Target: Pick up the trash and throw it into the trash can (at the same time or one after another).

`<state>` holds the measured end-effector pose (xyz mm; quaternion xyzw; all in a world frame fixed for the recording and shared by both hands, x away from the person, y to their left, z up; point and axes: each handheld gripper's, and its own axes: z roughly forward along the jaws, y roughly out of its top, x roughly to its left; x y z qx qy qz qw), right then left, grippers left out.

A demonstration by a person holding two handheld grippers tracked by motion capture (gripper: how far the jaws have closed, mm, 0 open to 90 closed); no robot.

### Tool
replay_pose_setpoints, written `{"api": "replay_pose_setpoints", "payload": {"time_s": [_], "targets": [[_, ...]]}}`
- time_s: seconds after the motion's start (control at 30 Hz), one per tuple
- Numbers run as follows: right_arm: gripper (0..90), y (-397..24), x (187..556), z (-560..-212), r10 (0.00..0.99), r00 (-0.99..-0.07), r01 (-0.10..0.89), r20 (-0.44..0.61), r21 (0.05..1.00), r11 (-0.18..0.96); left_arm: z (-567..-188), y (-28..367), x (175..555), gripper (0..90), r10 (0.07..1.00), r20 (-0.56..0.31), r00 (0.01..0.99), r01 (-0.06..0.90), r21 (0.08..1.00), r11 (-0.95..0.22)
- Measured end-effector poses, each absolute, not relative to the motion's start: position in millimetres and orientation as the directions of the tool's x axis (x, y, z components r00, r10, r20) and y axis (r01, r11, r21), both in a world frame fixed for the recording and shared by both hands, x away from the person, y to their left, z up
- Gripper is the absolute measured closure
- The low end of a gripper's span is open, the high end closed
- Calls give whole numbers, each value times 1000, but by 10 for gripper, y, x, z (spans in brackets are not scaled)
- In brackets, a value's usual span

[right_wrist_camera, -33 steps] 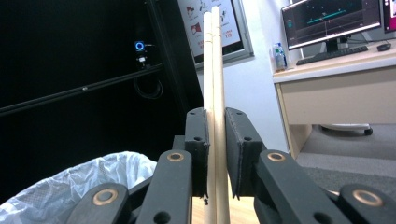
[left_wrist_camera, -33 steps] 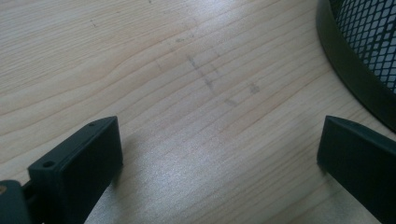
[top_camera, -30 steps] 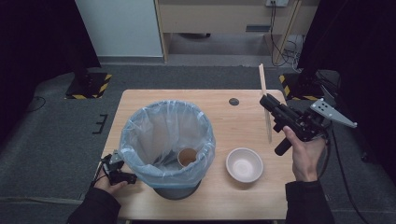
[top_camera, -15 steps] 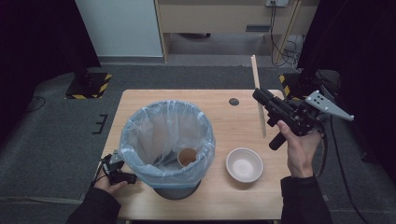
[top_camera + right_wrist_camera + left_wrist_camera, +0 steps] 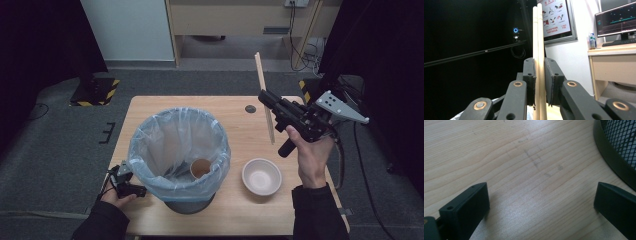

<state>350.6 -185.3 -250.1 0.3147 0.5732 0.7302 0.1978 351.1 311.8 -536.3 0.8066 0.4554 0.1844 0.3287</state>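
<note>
My right tongs are clamped on a pair of wooden chopsticks; in the right gripper view the two sticks stand side by side, upright, pinched between the black pads of the right tongs. Taking the bin as landmark: the chopsticks are held in the air to its right and farther from me, well apart from its rim, their long axis slightly tilted, the upper end reaching past the far edge of the bench and the lower end hanging above the bench surface. My right hand grips the handle to the right of the bin, beside the bench's right edge. The bin carries a pale blue plastic liner and holds a brown paper cup lying inside against its near wall. A white bowl stands on the bench just right of the bin, near me and below the raised chopsticks. A small dark round mark lies on the bench to the right of the bin, toward the far edge. My left tongs rest low at the bin's near-left side; in the left gripper view their jaws stand wide apart with nothing between them over bare wood, with the bin's dark mesh base just beside them.
</note>
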Motion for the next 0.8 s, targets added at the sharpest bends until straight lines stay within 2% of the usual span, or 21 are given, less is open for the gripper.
{"api": "replay_pose_setpoints", "payload": {"time_s": [0.8], "targets": [[803,-1390,3508,-2369,598,-777,64,197,970,-236,-5363,3118,3511,0,856,-2,517,614,698,-369]]}}
